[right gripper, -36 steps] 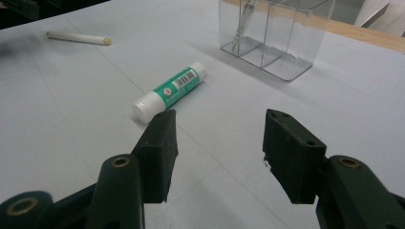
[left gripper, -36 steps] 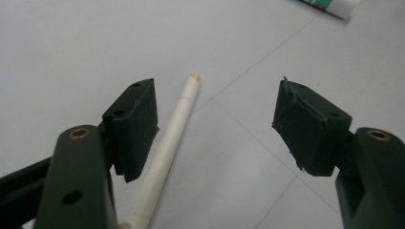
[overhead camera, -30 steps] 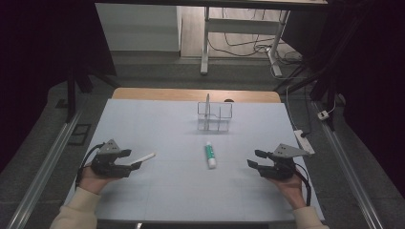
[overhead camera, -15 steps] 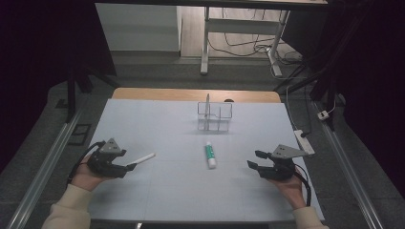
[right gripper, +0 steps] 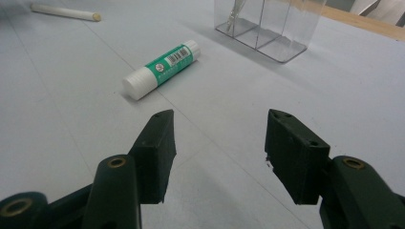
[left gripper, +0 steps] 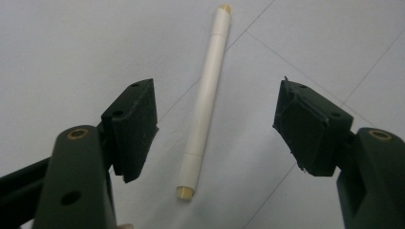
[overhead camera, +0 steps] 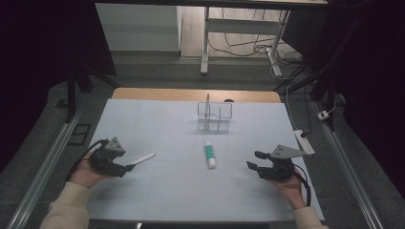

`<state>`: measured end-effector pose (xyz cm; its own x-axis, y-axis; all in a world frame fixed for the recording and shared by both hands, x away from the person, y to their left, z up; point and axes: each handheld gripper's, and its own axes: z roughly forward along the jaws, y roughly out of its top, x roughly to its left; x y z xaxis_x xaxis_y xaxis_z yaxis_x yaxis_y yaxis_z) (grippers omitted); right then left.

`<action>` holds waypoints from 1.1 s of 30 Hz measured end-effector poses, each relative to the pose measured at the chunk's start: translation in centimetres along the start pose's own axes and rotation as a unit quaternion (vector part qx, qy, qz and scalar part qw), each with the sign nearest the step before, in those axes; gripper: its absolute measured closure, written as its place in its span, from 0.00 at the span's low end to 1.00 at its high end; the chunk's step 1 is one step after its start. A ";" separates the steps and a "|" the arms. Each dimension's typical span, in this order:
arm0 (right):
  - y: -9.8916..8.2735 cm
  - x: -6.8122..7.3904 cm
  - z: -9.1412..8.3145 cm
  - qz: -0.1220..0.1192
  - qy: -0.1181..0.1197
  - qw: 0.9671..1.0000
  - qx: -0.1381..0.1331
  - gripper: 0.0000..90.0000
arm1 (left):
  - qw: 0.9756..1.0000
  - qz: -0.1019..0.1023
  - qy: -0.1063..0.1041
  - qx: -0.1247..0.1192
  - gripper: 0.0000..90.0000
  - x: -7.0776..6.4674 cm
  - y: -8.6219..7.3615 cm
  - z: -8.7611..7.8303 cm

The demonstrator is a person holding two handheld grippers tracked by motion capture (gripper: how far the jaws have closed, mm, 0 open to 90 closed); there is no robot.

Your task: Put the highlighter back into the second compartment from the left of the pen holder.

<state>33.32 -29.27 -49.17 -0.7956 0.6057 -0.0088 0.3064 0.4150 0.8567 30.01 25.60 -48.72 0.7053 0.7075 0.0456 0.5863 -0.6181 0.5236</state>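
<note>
We hold our left gripper (overhead camera: 128,167) low over the pale surface (overhead camera: 162,191) at its left side, and its jaws stand wide apart. In the left gripper view the white stick (left gripper: 205,102) lies flat on the surface between the two pads (left gripper: 136,126), touching neither; its near end sits about level with the pads and its far end points away from us. From the high view the same white stick (overhead camera: 142,159) lies just beyond the jaw tips, slanting up toward the middle of the surface.

Our right gripper (overhead camera: 254,160) rests at the right side, its jaws also apart with nothing between them. In the right gripper view, the green-and-white glue stick (right gripper: 161,68) lies on its side ahead of it, well apart from the pads. In the high view the glue stick (overhead camera: 209,155) lies near the centre, between our two hands. Behind it stands a clear plastic organiser (overhead camera: 215,116), upright with several compartments, with something thin standing in the left one.
</note>
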 end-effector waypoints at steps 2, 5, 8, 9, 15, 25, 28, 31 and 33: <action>0.0 0.0 0.0 -0.001 0.000 1.000 0.001 0.48 | 1.000 0.004 0.001 0.010 0.35 0.2 0.1 0.2; 0.0 0.1 0.1 -0.002 0.002 1.000 0.002 0.48 | 1.000 0.008 -0.001 0.025 0.35 0.4 0.4 0.5; -0.1 0.0 0.1 -0.001 0.001 1.000 0.006 0.48 | 0.999 0.011 -0.004 0.036 0.34 0.5 0.6 1.0; -0.1 0.0 0.1 -0.001 0.002 1.000 0.007 0.48 | 0.999 0.014 -0.007 0.041 0.34 0.6 0.7 1.2; -0.1 0.0 0.1 -0.002 -0.002 1.000 0.009 0.48 | 0.998 0.018 -0.014 0.059 0.32 0.8 1.2 2.3; -0.1 0.0 0.2 -0.001 0.000 1.000 0.010 0.47 | 0.997 0.023 -0.024 0.072 0.41 1.2 1.5 3.4; -0.1 0.0 0.2 -0.001 0.000 1.000 0.010 0.47 | 0.996 0.023 -0.024 0.083 0.44 1.4 1.5 3.8; -0.1 0.0 0.2 -0.001 0.000 1.000 0.011 0.48 | 0.995 0.028 -0.023 0.096 0.48 1.6 1.5 4.1; -0.1 0.0 0.2 -0.002 -0.001 1.000 0.012 0.48 | 0.994 0.031 -0.024 0.101 0.53 1.7 1.6 4.2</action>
<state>33.36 -29.20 -49.37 -0.7959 0.6053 -0.0133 0.3155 0.4334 0.8442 33.78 24.35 -51.38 0.7576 0.6521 0.0287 0.6062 -0.7193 0.3392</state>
